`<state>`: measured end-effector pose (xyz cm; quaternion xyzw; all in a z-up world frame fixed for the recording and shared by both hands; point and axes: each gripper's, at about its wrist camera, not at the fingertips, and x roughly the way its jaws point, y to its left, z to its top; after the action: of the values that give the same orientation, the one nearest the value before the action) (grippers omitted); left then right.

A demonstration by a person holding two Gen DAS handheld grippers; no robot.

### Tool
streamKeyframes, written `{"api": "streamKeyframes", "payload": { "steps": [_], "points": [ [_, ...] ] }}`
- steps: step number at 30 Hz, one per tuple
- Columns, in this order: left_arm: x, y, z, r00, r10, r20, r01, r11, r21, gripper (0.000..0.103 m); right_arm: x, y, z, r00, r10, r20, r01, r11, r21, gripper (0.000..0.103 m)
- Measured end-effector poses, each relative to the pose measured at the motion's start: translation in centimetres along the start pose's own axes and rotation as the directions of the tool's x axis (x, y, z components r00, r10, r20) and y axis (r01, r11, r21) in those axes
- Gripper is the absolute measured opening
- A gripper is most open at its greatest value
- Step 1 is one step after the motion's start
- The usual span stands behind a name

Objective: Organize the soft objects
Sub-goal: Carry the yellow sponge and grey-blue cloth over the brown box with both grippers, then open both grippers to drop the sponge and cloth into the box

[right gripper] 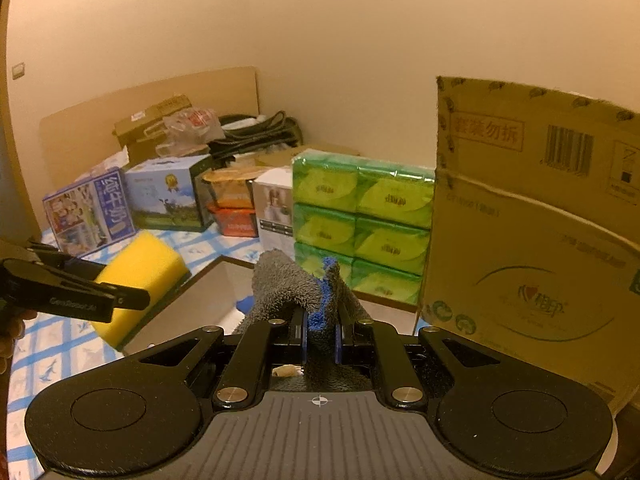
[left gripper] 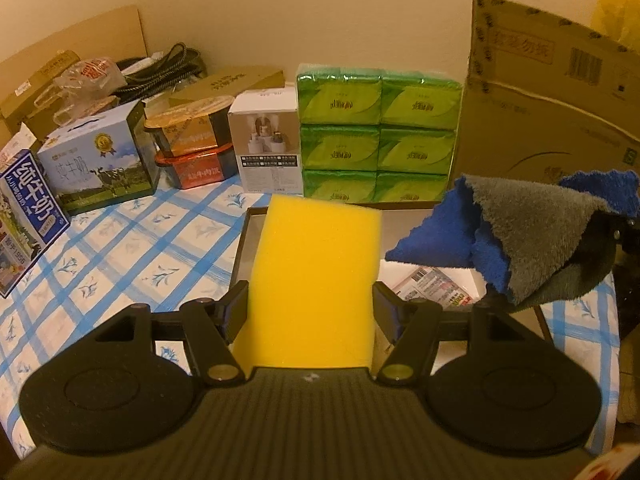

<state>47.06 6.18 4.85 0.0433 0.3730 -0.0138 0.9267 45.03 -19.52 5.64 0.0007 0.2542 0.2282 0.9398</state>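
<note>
Through my left camera, my left gripper [left gripper: 310, 300] is clamped on a yellow sponge [left gripper: 316, 276]: both pads press its sides, and the block stands up between them, hiding the middle of the shallow tray [left gripper: 250, 224] just ahead. To the right of my jaws hangs the grey-and-blue cloth [left gripper: 516, 232], pinched by my right gripper [left gripper: 600, 240] over the tray's right side; under it lies a printed packet [left gripper: 436, 286] whose text is too small to read. Straight ahead beyond the tray stand green tissue packs [left gripper: 378, 132], their logo blurred. Right of them rises a cardboard box [left gripper: 552, 92] with red Chinese characters and a barcode. Ahead and left stand a white box [left gripper: 266, 148], two stacked foil-lidded bowls [left gripper: 192, 148], a milk box [left gripper: 100, 160] reading 纯牛奶 with a cow, and a blue carton [left gripper: 28, 216] with the same words, all on the blue-checked tablecloth [left gripper: 132, 252]. Through my right camera, my right gripper [right gripper: 320, 332] is nearly shut on the cloth [right gripper: 292, 284], a blue fold squeezed between the pads, grey pile draping forward. To the left, my left gripper [right gripper: 120, 300], lettered on one finger but too blurred to read, holds the sponge [right gripper: 140, 276] above the tray's near corner. The cardboard box [right gripper: 532, 216] on my right shows a heart logo; the tissue packs [right gripper: 360, 220] stand ahead.
</note>
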Motion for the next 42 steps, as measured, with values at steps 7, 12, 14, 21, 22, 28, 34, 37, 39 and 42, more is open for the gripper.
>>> {"api": "streamKeyframes", "payload": {
  "steps": [7,12,14,21,22,28,34,37,39,42],
  "points": [
    [3.2,0.1,1.1,0.999,0.011,-0.041,-0.011,1.000,0.001,0.063,2.7,-0.3,0.0,1.000,-0.021,-0.019,0.022,1.000,0.013,0.012],
    [5.2,0.1,1.2,0.997,0.026,-0.077,-0.026,1.000,0.003,0.064,4.0,-0.5,0.2,0.999,-0.036,-0.027,0.036,0.999,0.018,0.012],
    [6.1,0.4,1.3,0.995,0.022,-0.093,-0.024,1.000,-0.014,0.065,4.6,-0.5,0.3,0.999,-0.042,-0.029,0.043,0.999,0.019,0.012],
    [8.0,0.6,1.3,0.993,0.041,-0.114,-0.044,0.999,-0.025,0.068,5.6,-0.9,0.2,0.998,-0.047,-0.037,0.049,0.998,0.044,0.012],
    [8.1,0.5,1.3,0.993,0.046,-0.110,-0.048,0.999,-0.016,0.068,5.8,-0.9,0.2,0.998,-0.047,-0.040,0.049,0.998,0.046,0.012],
    [8.0,0.7,1.2,0.994,0.043,-0.102,-0.043,0.999,-0.006,0.069,6.3,-1.2,-0.1,0.997,-0.062,-0.051,0.064,0.997,0.053,0.012],
    [7.6,1.4,0.6,0.994,0.044,-0.101,-0.045,0.999,-0.003,0.069,7.1,-1.7,0.0,0.995,-0.092,-0.050,0.095,0.994,0.060,0.012],
    [7.4,1.9,0.3,0.993,0.049,-0.105,-0.050,0.999,-0.005,0.069,7.4,-2.2,0.2,0.994,-0.110,-0.024,0.112,0.990,0.081,0.012],
    [7.2,2.3,0.0,0.993,0.053,-0.105,-0.054,0.998,-0.008,0.069,7.6,-2.5,0.2,0.994,-0.113,0.004,0.112,0.988,0.103,0.024],
    [6.8,2.9,-0.3,0.993,0.052,-0.106,-0.055,0.998,-0.019,0.069,7.7,-2.6,0.2,0.992,-0.126,0.029,0.122,0.987,0.099,0.080]
  ]
}}
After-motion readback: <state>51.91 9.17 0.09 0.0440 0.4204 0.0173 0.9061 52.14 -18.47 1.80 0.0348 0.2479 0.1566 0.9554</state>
